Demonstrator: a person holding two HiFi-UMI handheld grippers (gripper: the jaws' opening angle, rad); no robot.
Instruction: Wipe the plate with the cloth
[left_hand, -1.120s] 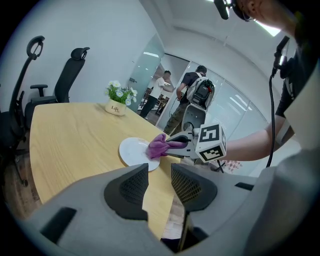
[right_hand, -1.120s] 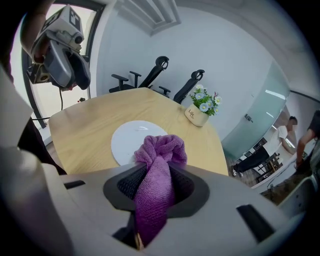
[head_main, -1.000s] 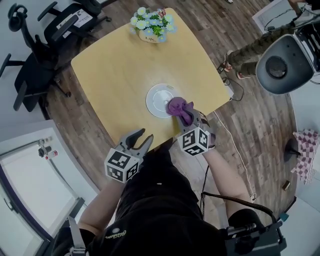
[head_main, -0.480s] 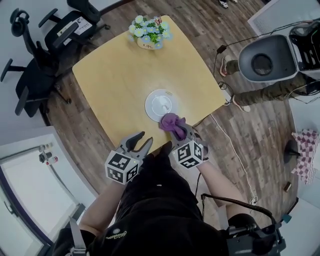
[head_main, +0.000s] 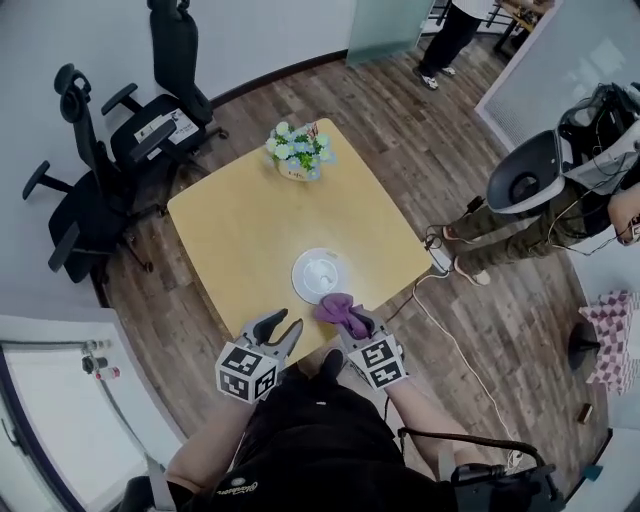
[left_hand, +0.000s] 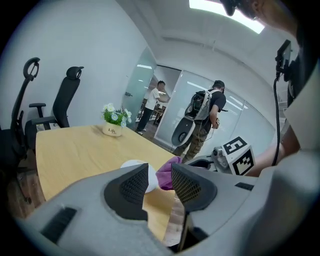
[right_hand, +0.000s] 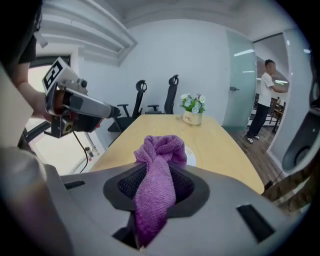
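A white plate (head_main: 318, 271) lies on the wooden table (head_main: 250, 225), close to its near edge. My right gripper (head_main: 354, 326) is shut on a purple cloth (head_main: 338, 311), held just in front of the plate over the table's near edge. The cloth (right_hand: 159, 172) bunches above the jaws and hangs down between them. My left gripper (head_main: 277, 331) stands open and holds nothing, to the left of the right one at the table's near edge. Between its fingers the plate (left_hand: 141, 171) and the cloth (left_hand: 167, 172) show.
A pot of flowers (head_main: 296, 153) stands at the table's far edge. Black office chairs (head_main: 110, 160) sit to the left. A person with a white device (head_main: 530, 185) stands at the right, another person (head_main: 450, 35) at the far doorway. A cable (head_main: 436, 300) trails on the floor.
The right gripper with the cloth has drawn back off the plate toward the table's near edge. The head view has risen and now takes in more of the room.
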